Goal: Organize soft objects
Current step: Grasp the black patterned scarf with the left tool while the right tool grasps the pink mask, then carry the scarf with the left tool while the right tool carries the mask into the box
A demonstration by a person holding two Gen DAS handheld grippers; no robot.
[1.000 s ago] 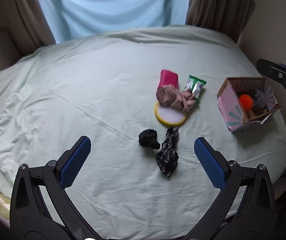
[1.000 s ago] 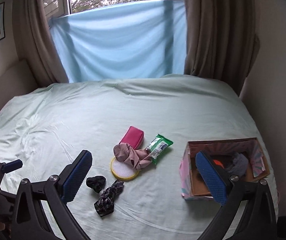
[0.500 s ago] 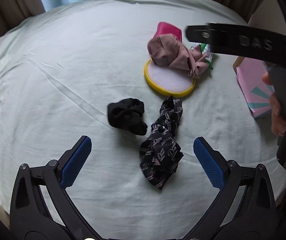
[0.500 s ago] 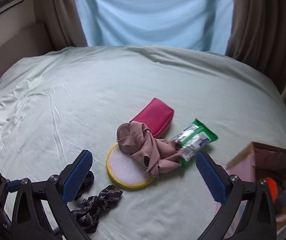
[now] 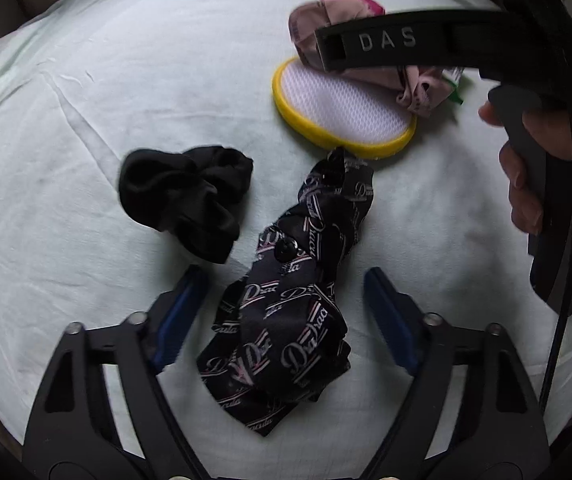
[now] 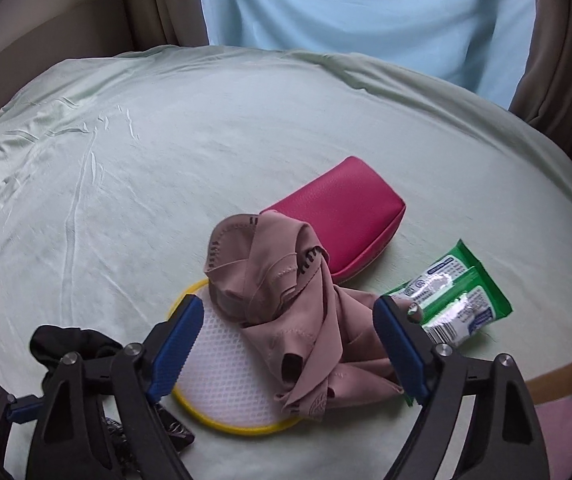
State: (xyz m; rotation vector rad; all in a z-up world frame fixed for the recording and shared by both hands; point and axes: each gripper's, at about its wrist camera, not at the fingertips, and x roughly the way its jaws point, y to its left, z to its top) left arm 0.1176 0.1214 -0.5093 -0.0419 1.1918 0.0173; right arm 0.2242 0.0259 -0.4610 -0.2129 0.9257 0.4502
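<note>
My left gripper [image 5: 286, 316] is open, its blue pads on either side of a black patterned cloth [image 5: 286, 312] lying on the bed. A black scrunchie [image 5: 184, 196] lies just left of it. My right gripper [image 6: 289, 344] is open, its pads straddling a crumpled dusty-pink cloth [image 6: 286, 296] that rests partly on a yellow-rimmed white mesh disc [image 6: 222, 376]. The pink cloth [image 5: 309, 36] and disc [image 5: 341, 108] also show in the left wrist view, behind the right gripper's black body [image 5: 425, 44].
A magenta pouch [image 6: 345, 208] lies behind the pink cloth. A green wipes packet [image 6: 457, 296] lies to its right. The corner of a pink box [image 6: 565, 428] shows at the lower right. The pale green bed sheet [image 6: 166, 152] stretches to the curtains behind.
Both grippers have come down and forward. The left now brackets the patterned cloth and has narrowed slightly; the right now brackets the pink cloth.
</note>
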